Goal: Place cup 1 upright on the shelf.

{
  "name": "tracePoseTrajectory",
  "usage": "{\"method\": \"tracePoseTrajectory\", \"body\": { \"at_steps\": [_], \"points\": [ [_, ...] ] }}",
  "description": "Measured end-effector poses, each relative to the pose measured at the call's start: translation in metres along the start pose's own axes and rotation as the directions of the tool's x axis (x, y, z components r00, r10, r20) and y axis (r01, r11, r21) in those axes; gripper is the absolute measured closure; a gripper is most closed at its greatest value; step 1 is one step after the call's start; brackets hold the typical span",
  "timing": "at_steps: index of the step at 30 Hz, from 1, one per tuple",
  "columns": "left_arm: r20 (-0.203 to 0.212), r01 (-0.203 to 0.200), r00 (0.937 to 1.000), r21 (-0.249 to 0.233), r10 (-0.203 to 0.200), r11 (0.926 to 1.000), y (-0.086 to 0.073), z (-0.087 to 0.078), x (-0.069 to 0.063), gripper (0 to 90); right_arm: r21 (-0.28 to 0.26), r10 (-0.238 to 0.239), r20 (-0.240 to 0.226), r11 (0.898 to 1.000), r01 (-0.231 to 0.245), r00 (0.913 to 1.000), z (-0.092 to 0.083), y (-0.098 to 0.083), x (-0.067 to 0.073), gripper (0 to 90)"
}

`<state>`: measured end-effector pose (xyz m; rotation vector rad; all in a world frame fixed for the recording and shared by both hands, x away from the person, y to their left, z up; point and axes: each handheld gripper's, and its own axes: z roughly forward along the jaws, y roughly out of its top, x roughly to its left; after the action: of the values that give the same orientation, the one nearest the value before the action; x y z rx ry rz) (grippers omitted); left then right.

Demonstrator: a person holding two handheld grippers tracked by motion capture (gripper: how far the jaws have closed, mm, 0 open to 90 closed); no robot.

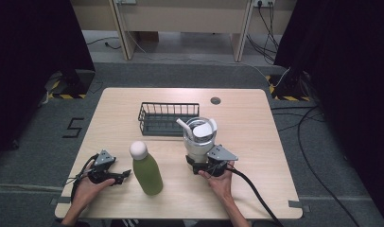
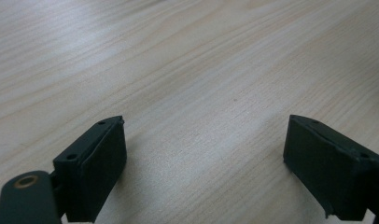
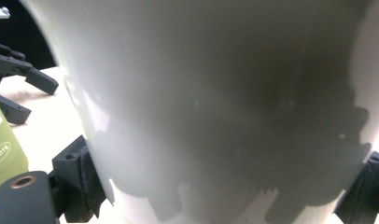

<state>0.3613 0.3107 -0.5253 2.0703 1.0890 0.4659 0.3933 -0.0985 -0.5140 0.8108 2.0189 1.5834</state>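
From the high view, I have the right gripper (image 1: 205, 166) pressed up against the base of the white tumbler (image 1: 198, 139), which stands upright just past the middle of the table (image 1: 256, 142), with its lid and a white straw spout (image 1: 184, 126) on top. A black wire basket (image 1: 167, 118) sits at about eleven o'clock from the tumbler, just beside it. The green bottle (image 1: 147, 171) with a white cap stands at roughly eight o'clock from the tumbler, and my left gripper (image 1: 115, 176) rests at nine o'clock of that bottle, near it but apart.

In the left gripper view, the jaws stand wide apart over bare tabletop (image 2: 187, 84), holding nothing.

In the right gripper view, the tumbler's (image 3: 215, 102) white wall sits between the jaws, one at each lower corner. They straddle it closely, but I cannot tell whether they have actually clamped on (the contact edges are lost in shadow). At nine o'clock I see the green bottle's (image 3: 5, 149) side and the left gripper (image 3: 28, 95) beyond it.

I judge the tumbler stiff, smooth and slippery, tapering toward the base and top-heavy if filled. I would grip low on the body, squarely across the width, never the lid or straw.
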Motion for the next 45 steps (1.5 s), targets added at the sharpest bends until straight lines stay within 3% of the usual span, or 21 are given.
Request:
{"method": "tracePoseTrajectory", "body": {
  "at_steps": [5, 22, 45],
  "points": [
    [0.0, -0.001, 1.0, 0.001, 0.001, 1.0, 0.0, 0.0, 0.0, 12.6, 0.002, -0.039, 0.015, 0.999, 0.039, 0.9991, -0.001, 0.004, 0.002, 11.4],
    [0.0, 0.0, 1.0, 0.0, 0.0, 1.0, 0.0, 0.0, 0.0, 12.6, -0.013, -0.021, 0.01, 1.0, 0.021, 0.9997, 0.001, 0.022, 0.001, 11.4],
    [0.0, 0.0, 1.0, 0.0, 0.0, 1.0, 0.0, 0.0, 0.0, 12.5, -0.013, -0.033, 0.032, 0.999, 0.033, 0.9989, 0.006, 0.067, -0.012, 11.4]
  ]
}}
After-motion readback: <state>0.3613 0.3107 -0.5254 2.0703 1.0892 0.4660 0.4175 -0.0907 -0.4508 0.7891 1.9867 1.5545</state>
